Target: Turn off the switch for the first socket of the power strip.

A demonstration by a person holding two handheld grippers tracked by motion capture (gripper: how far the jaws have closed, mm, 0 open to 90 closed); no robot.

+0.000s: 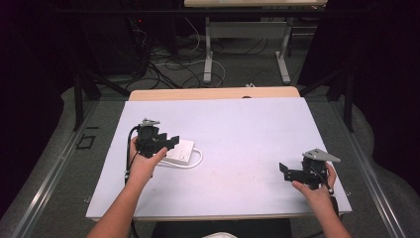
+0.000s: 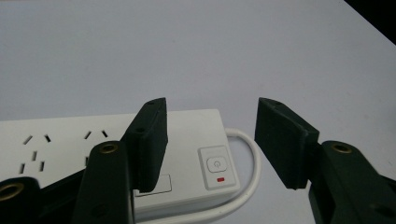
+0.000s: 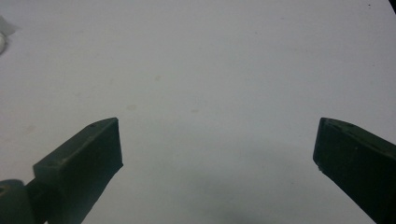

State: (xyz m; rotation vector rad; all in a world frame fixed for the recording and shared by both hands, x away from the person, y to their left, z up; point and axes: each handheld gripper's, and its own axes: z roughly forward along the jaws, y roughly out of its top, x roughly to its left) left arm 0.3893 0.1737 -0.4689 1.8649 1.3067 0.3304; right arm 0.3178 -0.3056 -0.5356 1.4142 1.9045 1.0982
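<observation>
A white power strip lies left of centre on the pale sheet, its white cable looping round its right end. My left gripper hovers over it, open. In the left gripper view the strip shows its sockets and a power button with a red mark, and the cable curves past its end; the left gripper has its jaws apart above the button end, one jaw over the strip, the other beyond it. My right gripper sits open near the sheet's right front, and in its own view holds nothing.
The pale sheet covers a wooden table. Beyond it stand another table's legs amid floor cables. Dark drapes close in both sides. A small white object shows at the right gripper view's left edge.
</observation>
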